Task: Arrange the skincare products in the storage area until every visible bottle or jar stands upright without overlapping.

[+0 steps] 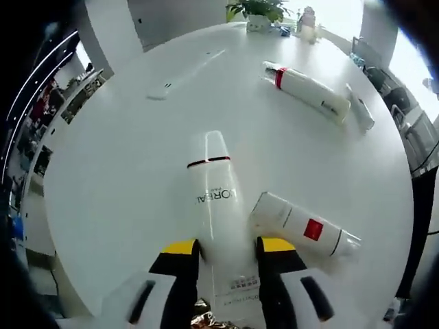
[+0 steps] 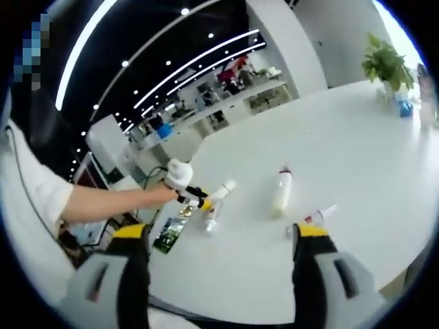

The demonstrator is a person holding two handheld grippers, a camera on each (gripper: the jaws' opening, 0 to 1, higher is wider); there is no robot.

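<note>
A tall white L'Oreal bottle with a thin red-and-black band lies lengthwise between my left gripper's jaws, cap end pointing away. My left gripper is shut on its lower body. In the right gripper view the same gripper holds that bottle over the round white table. A white tube with a red square label lies just right of the held bottle. Farther off lies a white tube with a red band. My right gripper hangs open above the table's near edge, nothing between its jaws.
A slim pale tube lies beside the red-band tube. A potted plant and small items stand at the table's far edge. A person's arm reaches in from the left. A green flat packet lies near the edge.
</note>
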